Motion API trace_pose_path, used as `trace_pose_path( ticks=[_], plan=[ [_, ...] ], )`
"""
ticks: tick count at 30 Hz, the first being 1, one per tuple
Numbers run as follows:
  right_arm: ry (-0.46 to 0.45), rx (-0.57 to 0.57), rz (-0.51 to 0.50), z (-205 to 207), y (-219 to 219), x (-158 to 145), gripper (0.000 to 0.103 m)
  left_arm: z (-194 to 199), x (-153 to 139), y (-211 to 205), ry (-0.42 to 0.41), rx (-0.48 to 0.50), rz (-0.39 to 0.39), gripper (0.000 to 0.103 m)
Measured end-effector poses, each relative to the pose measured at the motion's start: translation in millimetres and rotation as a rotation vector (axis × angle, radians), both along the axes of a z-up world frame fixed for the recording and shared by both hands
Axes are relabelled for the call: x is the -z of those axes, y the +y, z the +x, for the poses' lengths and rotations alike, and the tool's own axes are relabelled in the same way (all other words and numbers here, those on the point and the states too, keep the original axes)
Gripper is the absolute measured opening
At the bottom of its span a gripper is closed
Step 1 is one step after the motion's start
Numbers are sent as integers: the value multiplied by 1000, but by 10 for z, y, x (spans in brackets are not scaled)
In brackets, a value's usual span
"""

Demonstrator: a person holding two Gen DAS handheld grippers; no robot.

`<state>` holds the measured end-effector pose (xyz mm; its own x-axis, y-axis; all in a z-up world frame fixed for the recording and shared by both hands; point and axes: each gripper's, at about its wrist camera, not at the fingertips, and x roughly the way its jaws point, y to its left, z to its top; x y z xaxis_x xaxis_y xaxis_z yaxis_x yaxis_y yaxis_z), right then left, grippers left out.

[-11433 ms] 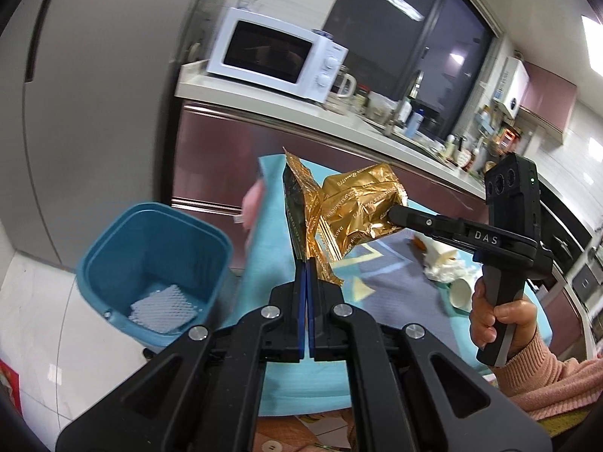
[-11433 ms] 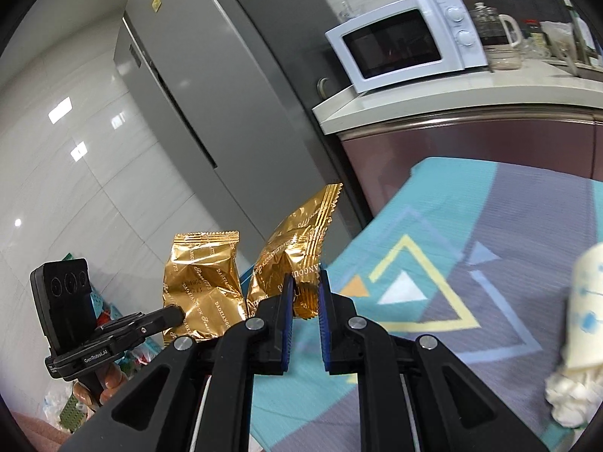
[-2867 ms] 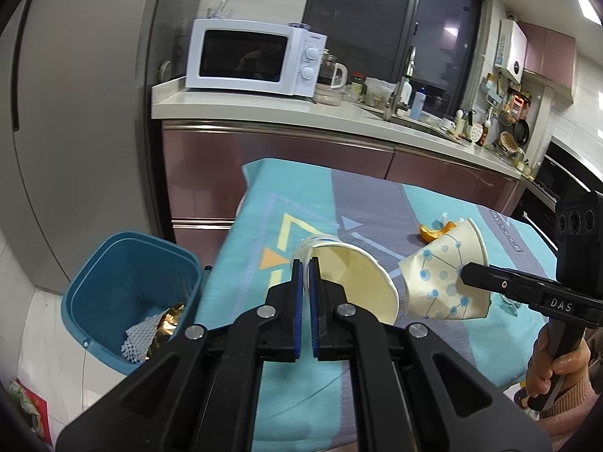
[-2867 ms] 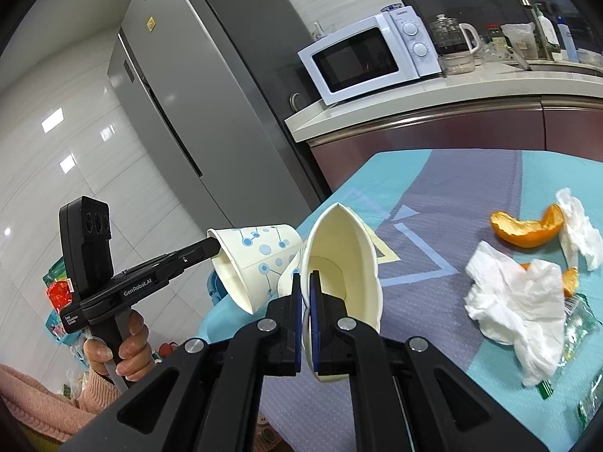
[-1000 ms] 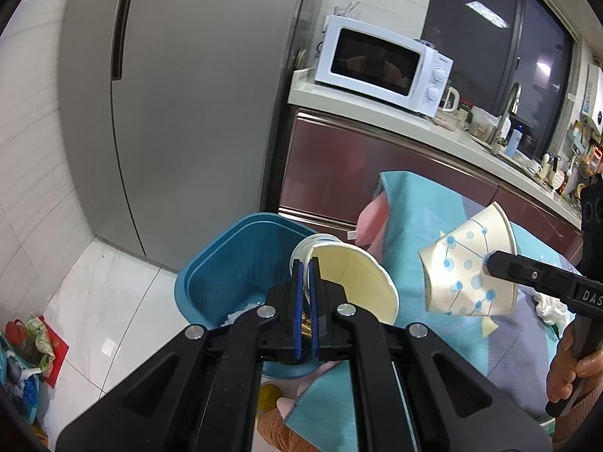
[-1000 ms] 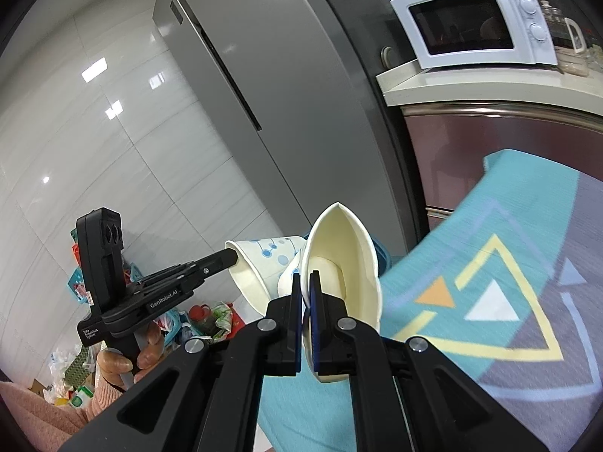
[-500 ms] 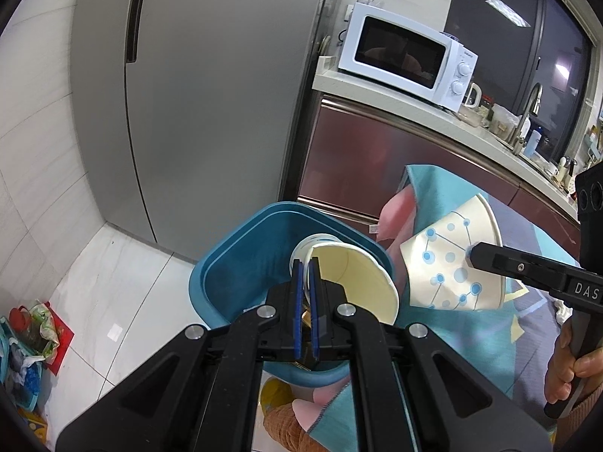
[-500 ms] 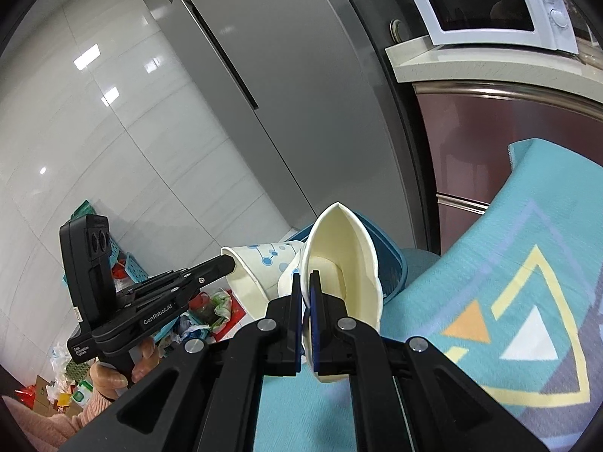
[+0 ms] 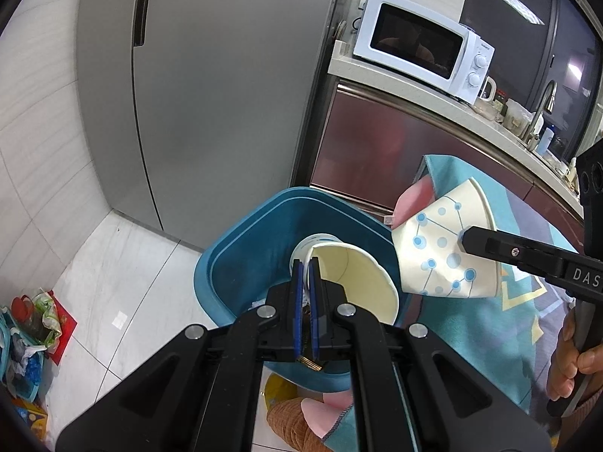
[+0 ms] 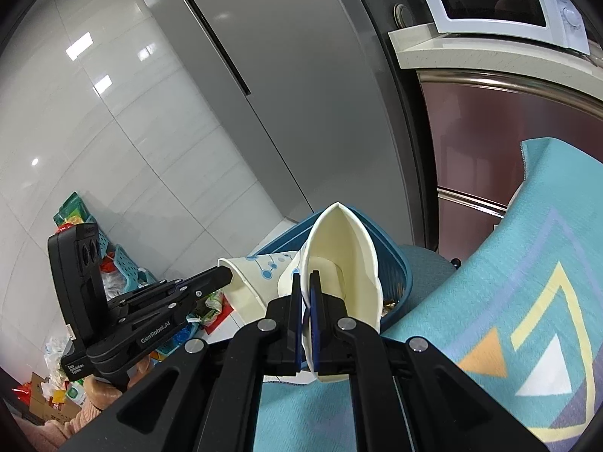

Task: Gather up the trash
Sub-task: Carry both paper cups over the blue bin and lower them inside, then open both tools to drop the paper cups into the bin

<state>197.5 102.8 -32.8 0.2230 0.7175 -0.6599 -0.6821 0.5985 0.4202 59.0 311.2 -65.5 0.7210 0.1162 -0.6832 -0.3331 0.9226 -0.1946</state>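
Left hand-held gripper [image 9: 306, 268]: blue pads pressed together on the rim of a paper cup [image 9: 354, 282], pinching the wall between them. Cup on its side, cream inside facing the camera, hanging directly above the open mouth of the blue bin [image 9: 241, 248]. In the right wrist view, same cup [image 10: 248, 282] seen from outside, white with blue dots and lines, clamped at the tip of the left hand-held gripper [image 10: 222, 277], held by a hand [image 10: 101, 384] low at the left.

Right hand-held gripper [image 10: 305, 282]: pads likewise squeezed shut on the rim of a second paper cup [image 10: 346, 263], squashed into a pointed oval, mouth toward the camera. Seen from the left wrist as a dotted cup [image 9: 444, 248] tilted, rim up and to the right, held by the right hand-held gripper [image 9: 465, 239], just beside the bin's right edge and over the corner of the teal patterned cloth [image 9: 490, 339]. Right hand [image 9: 573, 361] gripping the handle at the frame's edge.

Inside the bin, a scrap of gold wrapper [image 9: 309, 364] visible below the left pads. Bin [image 10: 395, 260] on the floor beside the cloth-covered bench [image 10: 527, 301]. Beyond it, a grey fridge [image 9: 207, 86] and a white microwave [image 9: 422, 45] on the kitchen counter. Loose bags and clutter [image 9: 26, 324] on the tiled floor at far left.
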Motion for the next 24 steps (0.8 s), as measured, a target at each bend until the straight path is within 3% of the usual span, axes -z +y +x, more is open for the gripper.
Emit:
trace_pose_path(
  ticks=[21, 24],
  plan=[
    [-15, -5, -139, 122, 560, 220, 3, 228, 353, 81, 78, -29, -3, 4],
    [-16, -8, -165, 140, 652, 275, 8, 270, 401, 75, 90, -33, -2, 4]
  ],
)
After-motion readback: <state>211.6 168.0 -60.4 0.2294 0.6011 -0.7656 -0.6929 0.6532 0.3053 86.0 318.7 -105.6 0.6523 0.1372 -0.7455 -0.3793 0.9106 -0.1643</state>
